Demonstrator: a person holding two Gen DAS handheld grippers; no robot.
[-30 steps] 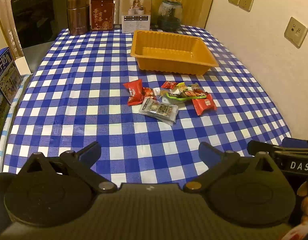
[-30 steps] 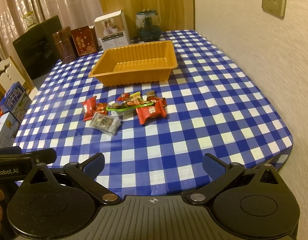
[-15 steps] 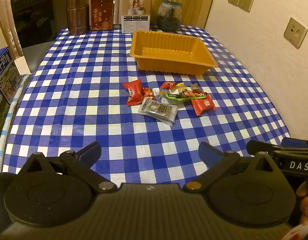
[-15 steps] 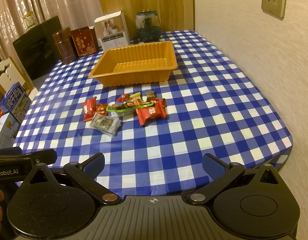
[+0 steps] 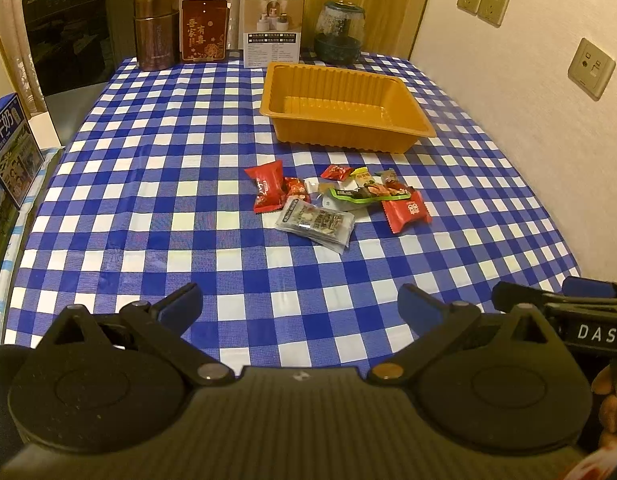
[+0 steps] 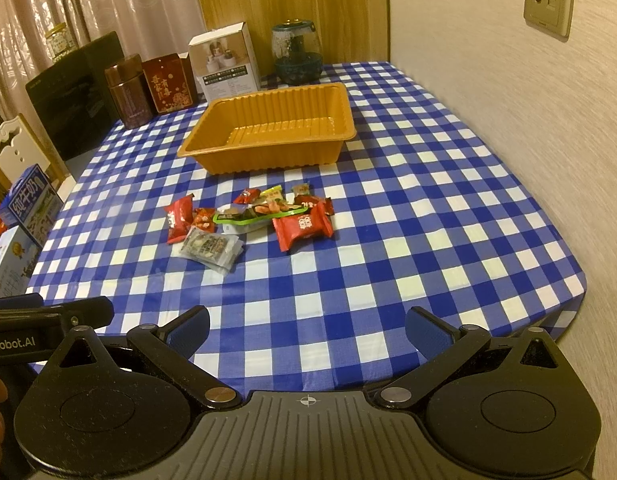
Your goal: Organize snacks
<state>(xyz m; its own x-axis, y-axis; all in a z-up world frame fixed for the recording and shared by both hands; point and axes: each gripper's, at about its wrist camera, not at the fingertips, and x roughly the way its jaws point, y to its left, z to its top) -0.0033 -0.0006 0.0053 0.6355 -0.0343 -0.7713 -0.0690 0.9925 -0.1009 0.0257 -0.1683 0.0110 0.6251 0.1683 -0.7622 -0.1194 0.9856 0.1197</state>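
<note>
A pile of wrapped snacks lies mid-table: a red packet (image 5: pixel 267 186) (image 6: pixel 177 219), a clear grey packet (image 5: pixel 316 224) (image 6: pixel 210 247), a green-edged pack (image 5: pixel 364 194) (image 6: pixel 254 216) and a larger red packet (image 5: pixel 407 211) (image 6: pixel 302 227). Behind them stands an empty orange tray (image 5: pixel 340 136) (image 6: pixel 268 160). My left gripper (image 5: pixel 300 306) is open near the table's front edge, well short of the snacks. My right gripper (image 6: pixel 307 326) is open too, equally far back, holding nothing.
A blue-checked cloth (image 5: pixel 148 200) covers the table. Along the back stand a brown canister (image 5: pixel 156 32), a red tin (image 5: pixel 204 32), a white box (image 5: pixel 272 28) and a glass jar (image 5: pixel 340 32). A wall (image 6: pixel 528 120) runs on the right; milk cartons (image 5: pixel 8 148) sit left.
</note>
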